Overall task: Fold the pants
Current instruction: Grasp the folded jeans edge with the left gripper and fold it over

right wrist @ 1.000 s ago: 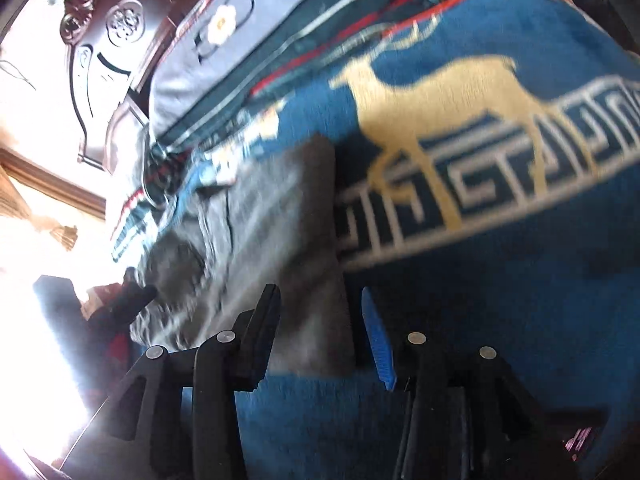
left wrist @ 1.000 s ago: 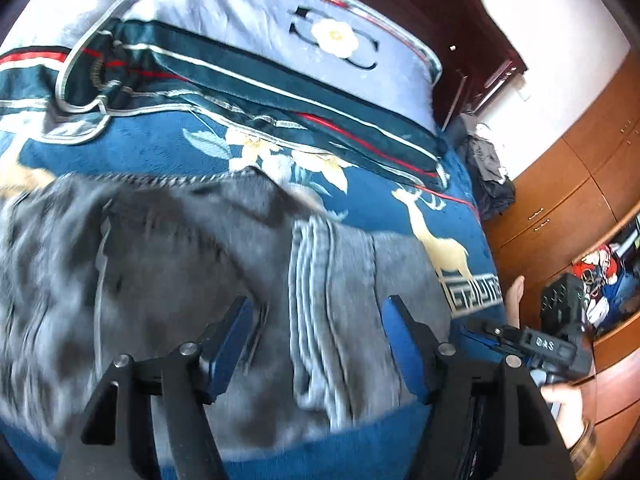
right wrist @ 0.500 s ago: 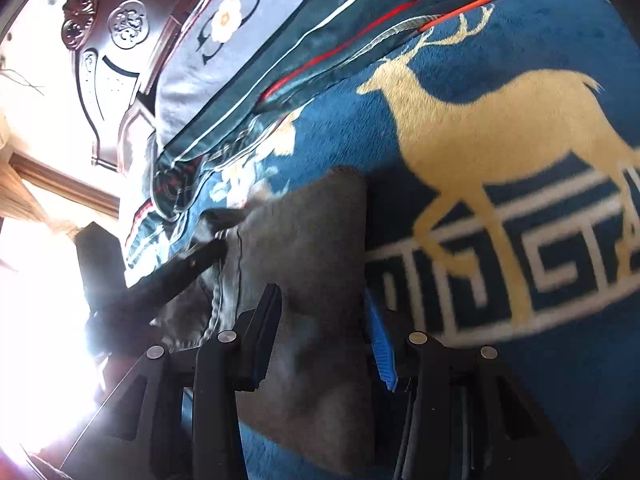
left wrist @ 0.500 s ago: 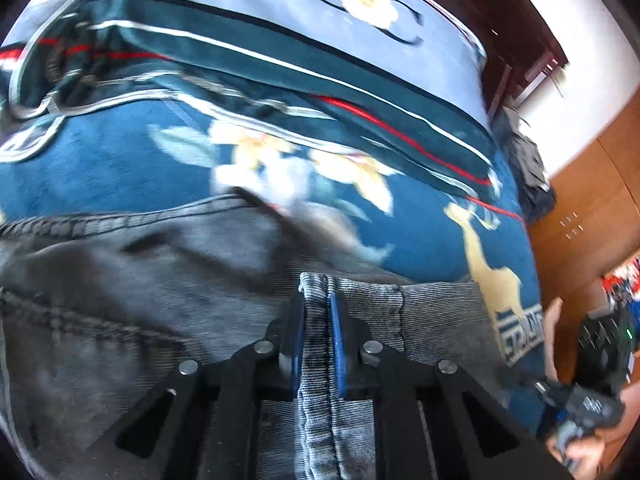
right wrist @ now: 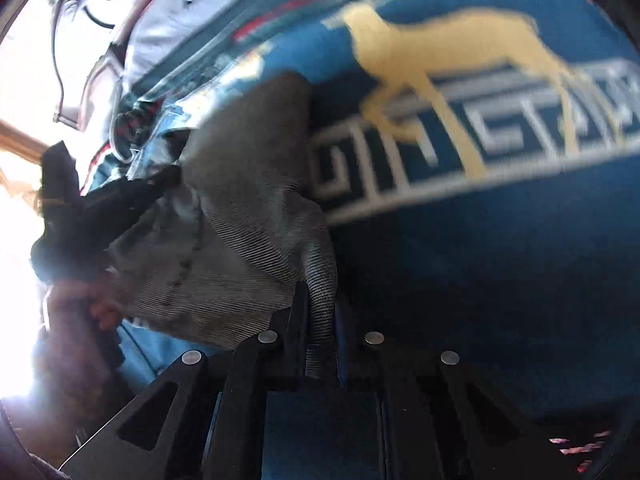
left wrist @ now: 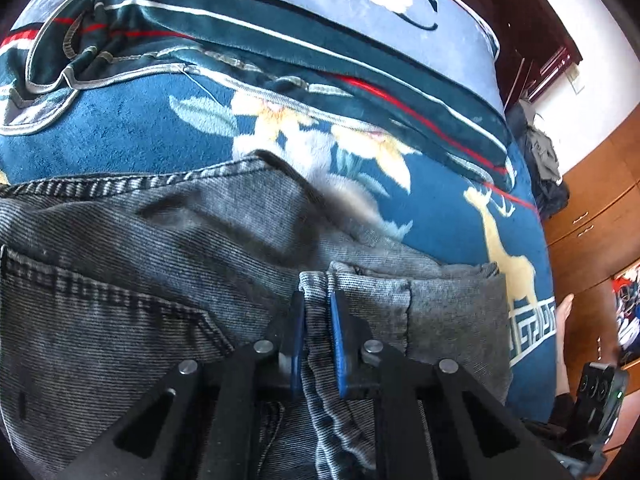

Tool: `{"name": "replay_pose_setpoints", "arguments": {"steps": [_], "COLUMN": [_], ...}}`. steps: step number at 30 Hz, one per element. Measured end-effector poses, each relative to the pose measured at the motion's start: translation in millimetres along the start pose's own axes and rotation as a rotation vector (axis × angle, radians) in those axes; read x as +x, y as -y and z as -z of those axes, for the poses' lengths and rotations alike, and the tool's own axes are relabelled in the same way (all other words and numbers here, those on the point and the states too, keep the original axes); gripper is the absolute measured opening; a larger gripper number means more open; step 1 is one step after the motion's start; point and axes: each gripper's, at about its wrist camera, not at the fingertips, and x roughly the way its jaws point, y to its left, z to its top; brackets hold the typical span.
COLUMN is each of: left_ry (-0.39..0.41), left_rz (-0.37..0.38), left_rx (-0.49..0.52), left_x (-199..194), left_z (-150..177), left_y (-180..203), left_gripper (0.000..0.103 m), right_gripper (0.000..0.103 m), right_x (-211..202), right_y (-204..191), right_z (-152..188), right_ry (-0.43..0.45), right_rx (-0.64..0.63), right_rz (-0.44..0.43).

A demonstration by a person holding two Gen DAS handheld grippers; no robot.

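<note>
Grey denim pants (left wrist: 168, 280) lie spread on a blue blanket (left wrist: 132, 132) bearing a gold deer motif (left wrist: 504, 256); the deer serves as the landmark below.

Left gripper (left wrist: 317, 328): the jaws are nearly closed, and the blue pads clamp a thick stitched seam of the pants that runs up between them. The grip sits on the denim to the left of the deer, with one folded panel of grey cloth lying between the seam and the motif. The bulk of the pants extends further left from this point.

Right gripper (right wrist: 320, 320): the jaws have just been closing and now stand pressed together on a narrow ridge of grey fabric at the pants' (right wrist: 240, 220) edge, which stands up between the pads. This grip lies below and to the left of the deer (right wrist: 448, 60) and the white key-pattern border under it. The cloth there is lifted off the blanket (right wrist: 480, 280) into a loose fold.

In the right wrist view the left gripper (right wrist: 120, 196) appears as a dark shape at the far side of the pants from the deer, with a hand (right wrist: 80, 312) beneath it. That view is blurred.
</note>
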Motion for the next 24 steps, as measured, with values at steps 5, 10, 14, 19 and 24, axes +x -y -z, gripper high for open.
{"name": "replay_pose_setpoints", "arguments": {"steps": [5,10,14,19,24], "left_ry": [0.055,0.128,0.051,-0.100,-0.087], "left_rz": [0.036,0.079,0.149,0.079,0.150], "left_rx": [0.034,0.087,0.148,0.140,0.066], "left_x": [-39,-89,-87,-44,-51], "left_z": [4,27,52,76,69], "left_y": [-2,4,27,24,6], "left_gripper": [0.018,0.018,0.018,0.016,0.011], "right_gripper": [0.029,0.029,0.029,0.029,0.026], "right_x": [-20,-51,-35,3,25], "right_y": [7,-19,-55,-68,-69], "right_z": [-4,-21,-34,-41,-46], "right_ry": [0.026,0.155,0.142,0.077,-0.037], "right_rx": [0.060,-0.024,-0.088,-0.117,-0.163], "right_rz": [-0.066,-0.043,-0.077,-0.067,0.064]}}
